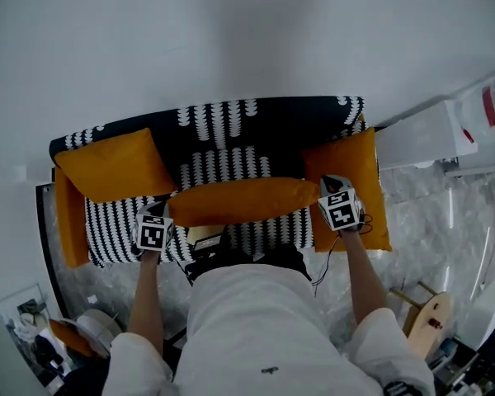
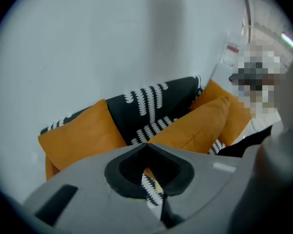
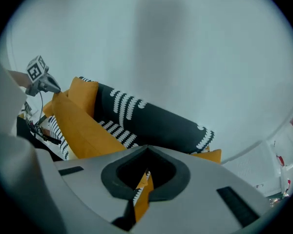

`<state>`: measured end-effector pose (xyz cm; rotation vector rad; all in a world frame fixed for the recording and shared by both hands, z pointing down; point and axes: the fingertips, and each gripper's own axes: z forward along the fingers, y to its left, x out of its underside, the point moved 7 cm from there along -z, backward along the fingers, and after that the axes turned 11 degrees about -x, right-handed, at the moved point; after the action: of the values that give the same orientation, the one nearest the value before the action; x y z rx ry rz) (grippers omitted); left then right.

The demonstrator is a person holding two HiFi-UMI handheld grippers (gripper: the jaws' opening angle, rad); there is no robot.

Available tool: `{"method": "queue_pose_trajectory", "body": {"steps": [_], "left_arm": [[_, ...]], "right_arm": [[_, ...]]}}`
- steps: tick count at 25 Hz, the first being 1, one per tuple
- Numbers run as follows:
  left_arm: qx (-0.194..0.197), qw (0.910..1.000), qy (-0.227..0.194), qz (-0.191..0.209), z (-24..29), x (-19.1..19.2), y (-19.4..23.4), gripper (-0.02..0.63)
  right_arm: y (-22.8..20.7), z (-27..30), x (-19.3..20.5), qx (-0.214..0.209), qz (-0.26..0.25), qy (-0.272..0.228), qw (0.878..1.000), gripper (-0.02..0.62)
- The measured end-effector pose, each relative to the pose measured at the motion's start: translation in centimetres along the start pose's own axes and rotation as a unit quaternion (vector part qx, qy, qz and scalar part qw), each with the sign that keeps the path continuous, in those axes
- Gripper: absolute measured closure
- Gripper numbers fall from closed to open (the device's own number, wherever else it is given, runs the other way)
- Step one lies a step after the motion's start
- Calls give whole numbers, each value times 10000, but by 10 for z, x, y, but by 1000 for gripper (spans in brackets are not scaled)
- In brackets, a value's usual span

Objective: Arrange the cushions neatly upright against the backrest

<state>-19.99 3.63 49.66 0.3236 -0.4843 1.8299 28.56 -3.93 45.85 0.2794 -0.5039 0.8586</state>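
Sofa: we look down on a small sofa [image 1: 231, 165] in a black cover with white looped stripes. Its backrest [image 1: 264, 115] stands against a pale wall [image 1: 231, 31].
Held cushion: a long orange cushion [image 1: 243, 200] stretches crosswise above the front of the seat, between the two grippers and well short of the backrest. We cannot tell whether its underside touches the seat.
Left gripper: the left gripper [image 1: 170, 213] is at the cushion's left end. In the left gripper view its jaws are together at the tips, clamped on the end of the cushion, with a sliver of orange and striped fabric showing in the slit behind them.
Right gripper: the right gripper [image 1: 323, 191] is at the cushion's right end. In the right gripper view its jaws are closed tight on a fold of orange fabric.
Left cushion: a square orange cushion [image 1: 115, 166] leans tilted against the backrest at the sofa's left end.
Side cushion: a narrower orange cushion [image 1: 70, 217] lies along the sofa's left arm, just beside the left cushion.
Right cushion: another orange cushion [image 1: 361, 167] sits at the sofa's right end, just beside the right gripper, reaching past the front edge of the seat.
Floor: pale marbled floor [image 1: 421, 213] shows to the right of the sofa.
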Motion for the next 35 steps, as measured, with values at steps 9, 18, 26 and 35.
{"method": "queue_pose_trajectory", "body": {"steps": [9, 18, 26, 35], "left_arm": [[-404, 9980, 242, -414, 42, -14, 35, 592], [-432, 9964, 447, -582, 49, -5, 42, 592], [-258, 9974, 185, -644, 43, -42, 53, 594], [-19, 9985, 18, -546, 43, -69, 38, 594]], "right_arm": [[4, 37, 49, -782, 1332, -245, 9877, 586], [5, 86, 50, -1625, 2820, -329, 9450, 551], [-24, 69, 2, -1517, 2656, -473, 9509, 563], [-47, 56, 7, -1286, 2797, -553, 9498, 563]]}}
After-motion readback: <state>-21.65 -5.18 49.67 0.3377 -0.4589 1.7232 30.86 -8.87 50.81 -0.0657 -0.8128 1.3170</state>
